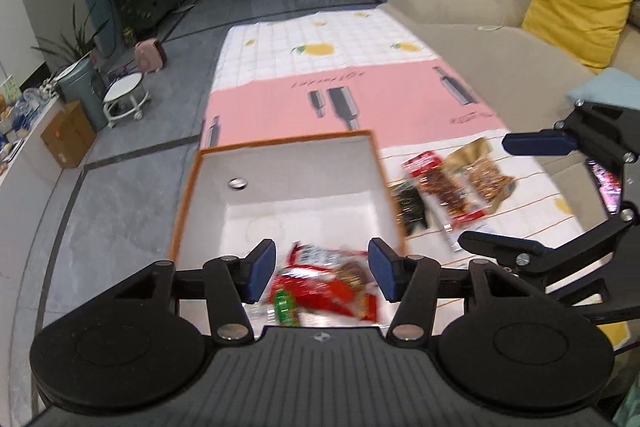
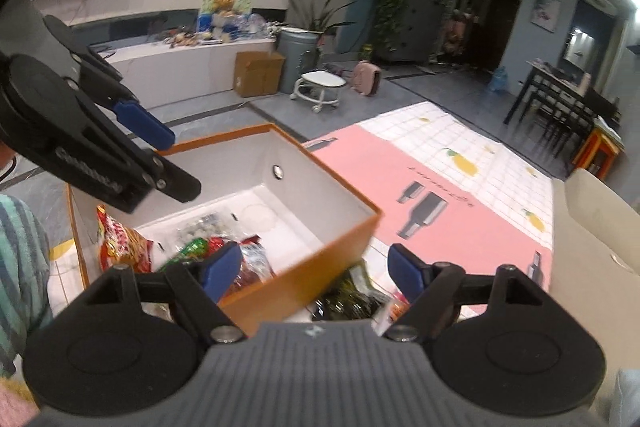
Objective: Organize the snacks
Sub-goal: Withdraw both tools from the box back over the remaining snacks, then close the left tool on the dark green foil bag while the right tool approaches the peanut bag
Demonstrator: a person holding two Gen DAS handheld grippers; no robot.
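An orange box with a white inside [image 1: 224, 187] [image 2: 344, 239] stands on the patterned cloth. Several snack packs lie in its near part, a red one [image 1: 320, 287] [image 2: 120, 239] among them. My left gripper [image 1: 322, 267] is open above those packs, holding nothing; it also shows at the left of the right wrist view [image 2: 160, 159]. My right gripper [image 2: 316, 267] is open over the box's right wall and a dark green pack [image 2: 348, 299]; it also shows in the left wrist view [image 1: 516, 193]. Three packs, dark [image 1: 410, 207], red [image 1: 444, 187] and gold [image 1: 484, 175], lie right of the box.
A beige sofa [image 1: 480, 39] with a yellow cushion [image 1: 576, 7] runs along the right of the cloth [image 1: 320, 95]. A cardboard box [image 2: 258, 73], a white stool [image 2: 320, 83] and a grey bin [image 2: 296, 55] stand on the floor to the left.
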